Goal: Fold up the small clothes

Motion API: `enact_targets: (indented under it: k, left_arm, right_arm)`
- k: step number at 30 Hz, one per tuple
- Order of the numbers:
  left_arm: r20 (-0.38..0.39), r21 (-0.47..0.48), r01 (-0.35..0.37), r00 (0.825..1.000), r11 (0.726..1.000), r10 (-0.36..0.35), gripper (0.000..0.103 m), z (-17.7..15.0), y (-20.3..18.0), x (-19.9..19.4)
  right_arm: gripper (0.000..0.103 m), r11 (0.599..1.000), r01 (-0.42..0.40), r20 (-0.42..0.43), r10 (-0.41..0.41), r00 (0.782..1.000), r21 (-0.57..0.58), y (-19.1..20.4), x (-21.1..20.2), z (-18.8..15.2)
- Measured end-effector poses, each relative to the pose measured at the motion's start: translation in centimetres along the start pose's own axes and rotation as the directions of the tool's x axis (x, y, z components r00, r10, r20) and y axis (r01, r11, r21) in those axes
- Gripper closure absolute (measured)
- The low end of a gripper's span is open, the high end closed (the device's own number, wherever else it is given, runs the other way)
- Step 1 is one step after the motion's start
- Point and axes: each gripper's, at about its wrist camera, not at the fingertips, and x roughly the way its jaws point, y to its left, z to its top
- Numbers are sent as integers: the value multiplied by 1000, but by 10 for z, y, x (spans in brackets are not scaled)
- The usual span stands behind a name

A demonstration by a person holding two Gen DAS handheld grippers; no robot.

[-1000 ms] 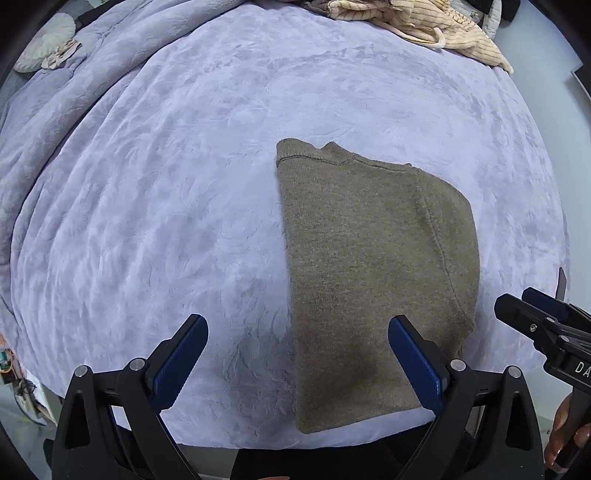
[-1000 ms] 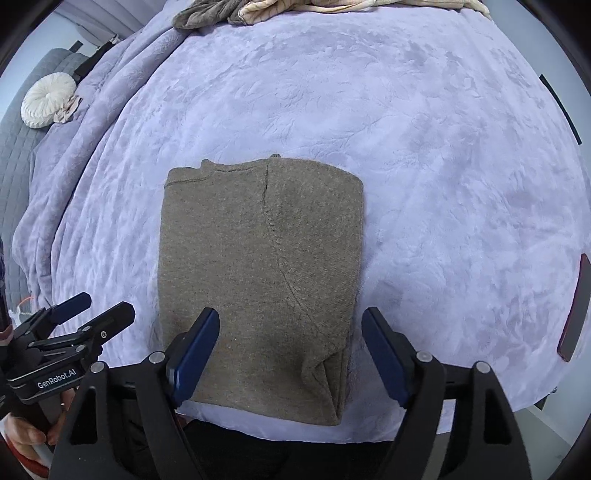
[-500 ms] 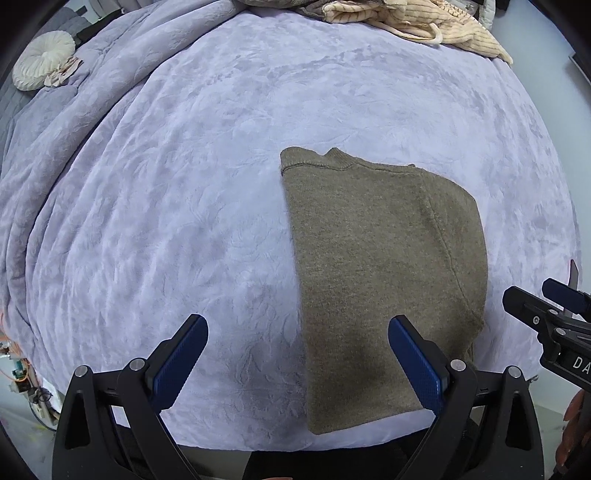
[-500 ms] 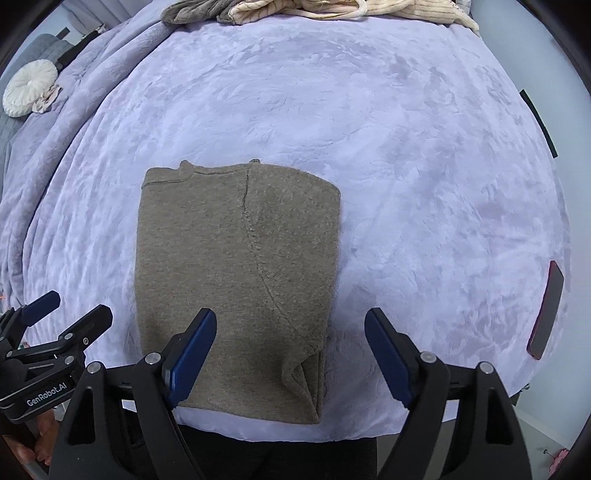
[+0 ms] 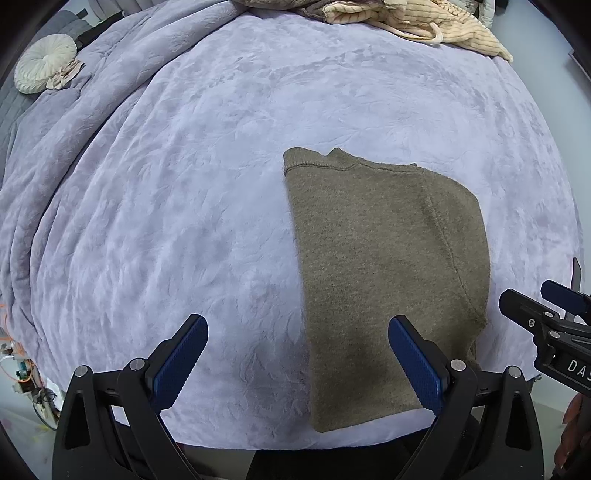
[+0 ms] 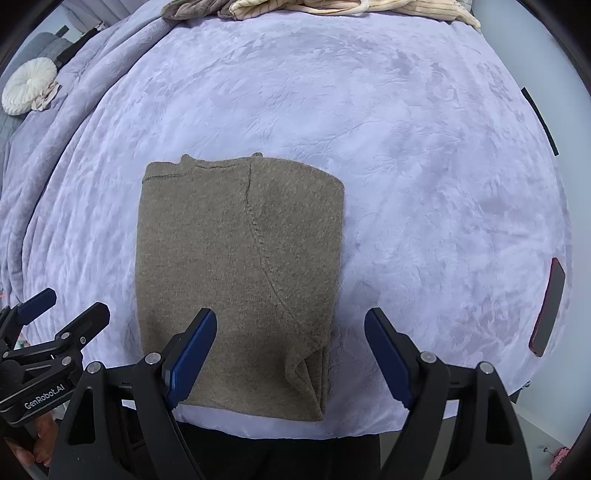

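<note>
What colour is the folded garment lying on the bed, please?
The folded garment is a plain olive-brown knit, with no pattern; it shows best in the right wrist view.

Partly hidden and cut-off details around a folded sweater on a bed.

In the left wrist view, the right finger (image 5: 415, 363) of the left gripper (image 5: 297, 363) covers part of the folded sweater (image 5: 384, 266) near its lower right corner, and the right gripper (image 5: 546, 325), at the far right, is cut off by the frame edge, its printed label unreadable beyond a few letters. Far ahead of the gripper, the pile of clothes (image 5: 413, 18) runs off the top edge. In the right wrist view, the hand (image 6: 33, 439) holding the left gripper (image 6: 48, 314) shows only as fingertips at the lower left corner. A dark flat object (image 6: 548, 306) at the bed's right edge is too distorted to identify.
</note>
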Motion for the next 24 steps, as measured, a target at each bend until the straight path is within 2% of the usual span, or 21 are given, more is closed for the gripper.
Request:
enact_targets:
  k: [24]
  left_arm:
    - [10,17,-2,1000,1000,1,4,-3,-5,-4]
  right_arm:
    - [18,1000,1,-1,-1,1000,-1,0,0,-1]
